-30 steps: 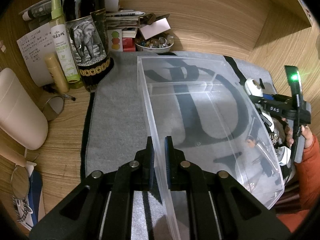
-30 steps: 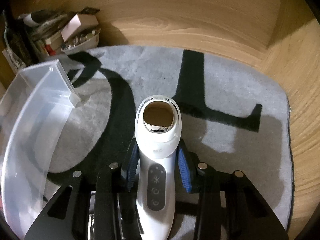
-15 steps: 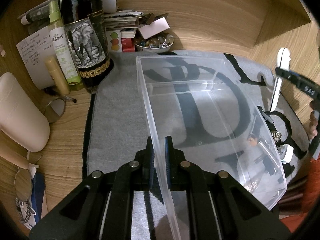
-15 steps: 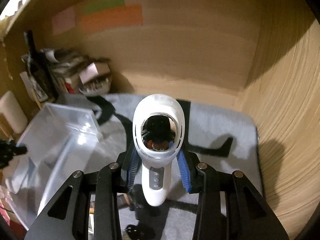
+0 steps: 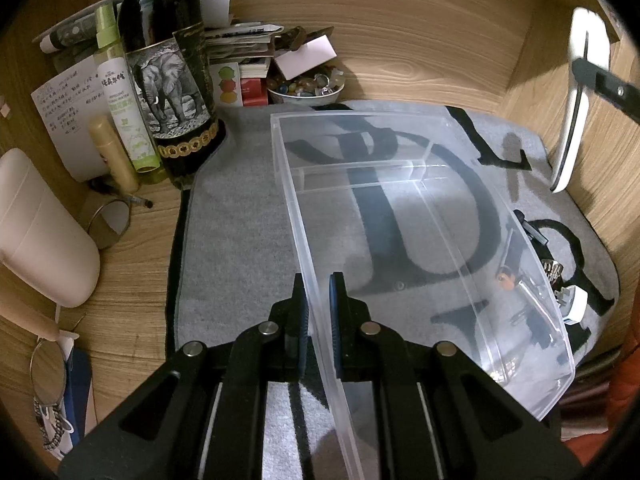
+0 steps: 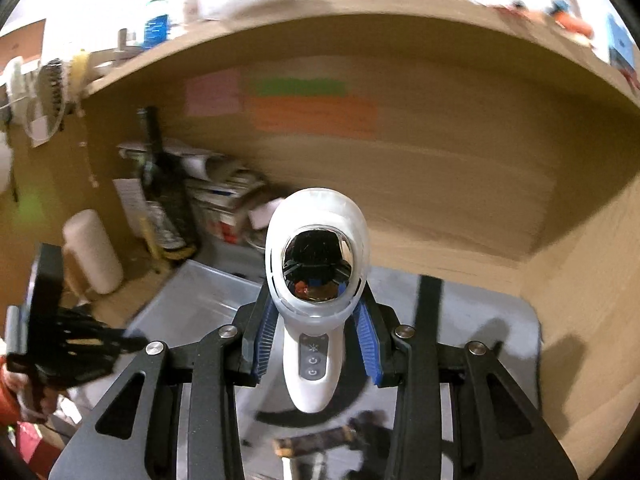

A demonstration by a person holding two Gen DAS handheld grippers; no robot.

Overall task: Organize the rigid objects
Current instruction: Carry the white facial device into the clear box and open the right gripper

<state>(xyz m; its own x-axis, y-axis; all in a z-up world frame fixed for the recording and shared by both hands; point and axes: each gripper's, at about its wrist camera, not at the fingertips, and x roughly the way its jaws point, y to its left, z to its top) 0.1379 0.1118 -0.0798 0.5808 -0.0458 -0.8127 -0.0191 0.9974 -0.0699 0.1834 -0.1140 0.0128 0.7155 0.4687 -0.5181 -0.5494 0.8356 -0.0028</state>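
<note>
My left gripper [image 5: 318, 300] is shut on the near wall of a clear plastic bin [image 5: 420, 216] that rests on a grey mat [image 5: 240, 220]. The bin has a divider and looks empty. My right gripper [image 6: 316, 336] is shut on a white handheld device [image 6: 316, 280] with a mirrored oval head and several buttons, held high above the mat. The device also shows in the left wrist view [image 5: 576, 100], up at the right of the bin. The bin shows blurred in the right wrist view [image 6: 192, 304], below and left of the device.
A dark wine bottle [image 5: 168, 72], a green spray bottle [image 5: 124, 104], a bowl of trinkets [image 5: 306, 88] and stacked papers stand behind the mat. A cream cylinder [image 5: 36, 232] lies left. A plug [image 5: 574, 304] and small items lie on the mat right of the bin. Wooden walls enclose the desk.
My right gripper has lifted the white device up off the mat and tilted it upward. My left gripper has stayed shut on the bin wall.
</note>
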